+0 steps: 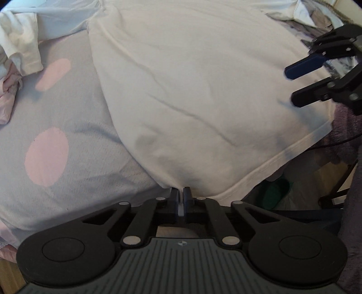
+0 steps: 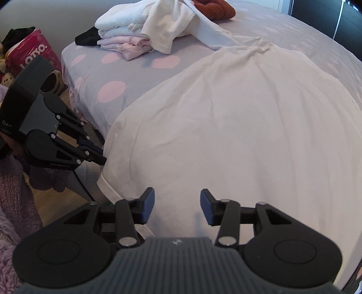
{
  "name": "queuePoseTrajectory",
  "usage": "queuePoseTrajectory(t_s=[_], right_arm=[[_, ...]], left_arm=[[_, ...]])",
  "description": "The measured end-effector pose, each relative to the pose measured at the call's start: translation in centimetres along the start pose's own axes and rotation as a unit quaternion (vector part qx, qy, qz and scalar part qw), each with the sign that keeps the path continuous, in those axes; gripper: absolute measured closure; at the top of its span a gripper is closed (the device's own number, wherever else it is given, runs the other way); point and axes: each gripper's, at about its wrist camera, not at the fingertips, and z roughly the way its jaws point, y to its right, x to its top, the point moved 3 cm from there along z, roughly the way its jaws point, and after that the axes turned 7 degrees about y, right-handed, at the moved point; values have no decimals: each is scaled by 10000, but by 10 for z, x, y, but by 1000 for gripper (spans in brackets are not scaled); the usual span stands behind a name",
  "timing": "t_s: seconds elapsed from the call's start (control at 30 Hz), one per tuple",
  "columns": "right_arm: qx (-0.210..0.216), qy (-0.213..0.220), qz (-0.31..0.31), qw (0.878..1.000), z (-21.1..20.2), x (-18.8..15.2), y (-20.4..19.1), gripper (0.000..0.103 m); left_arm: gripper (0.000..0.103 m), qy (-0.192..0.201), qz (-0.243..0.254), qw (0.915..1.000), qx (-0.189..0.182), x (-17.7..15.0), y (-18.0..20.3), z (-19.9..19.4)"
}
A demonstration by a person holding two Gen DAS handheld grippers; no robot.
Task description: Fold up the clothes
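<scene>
1 soft, creased white garment (image 1: 192, 90)

White shirt (image 2: 237, 126) lies plain, no print, over a lavender-grey bedsheet (image 1: 74, 126) with big pink polka dots. Folded stack (image 2: 122, 36) is white on top, pale pink below, with a black garment (image 2: 87, 39) beside it and a rust-red garment (image 2: 215, 9) behind. Both grippers are black with blue pads (image 2: 148, 205); red bag (image 2: 34, 50) with white "LOTSO" lettering, fuzzy purple rug (image 2: 11, 203).
</scene>
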Motion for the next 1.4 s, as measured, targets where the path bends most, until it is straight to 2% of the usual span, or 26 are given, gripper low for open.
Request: queuePoseTrajectory(t_s=[0.17,0.33,0.43,0.57,0.7,0.83,0.87,0.97,1.0,1.03,1.1,1.13,1.17,1.23,1.4], right_arm=[[55,37,56,10000,0,-3,-4,54],[-28,72,51,10000,3,3,-3,52],[-75,135,140,9998,3,7,0,52],[-115,321,346,9988,2,15,5,52],[254,493,858,9948,3,23,12,60],[616,368,1159,9907,19,28,10,61],[695,327,1227,9895,23,29,10,63],[733,52,1351,9881,41,27,9,81],[773,-19,1410,9870,45,26,10,96],[828,-52,1454,9859,47,26,10,100],[801,-86,1428,9865,50,26,10,101],[737,-91,1371,9878,50,26,9,101],[680,-94,1330,9887,50,27,9,101],[663,-78,1442,9873,50,26,14,101],[822,18,1636,9831,46,30,17,101]], left_arm=[[103,645,-26,9969,-443,8,11,-29],[103,1313,-29,9873,-899,26,27,-45],[103,1428,68,9853,-935,35,37,-39],[103,1374,226,9853,-991,36,54,-22],[103,1348,330,9854,-983,32,63,-14],[103,1377,405,9842,-1041,30,67,-12],[103,1387,437,9841,-1023,30,68,-12],[103,1400,443,9840,-1007,29,67,-14],[103,1392,422,9844,-990,28,66,-14],[102,1374,404,9848,-978,28,66,-14],[102,1352,384,9860,-900,25,65,-17],[97,1353,414,9864,-836,23,65,-21],[87,1360,480,9869,-722,19,65,-26],[75,1388,579,9876,-444,11,63,-35],[66,1248,818,9888,59,2,68,-35]])
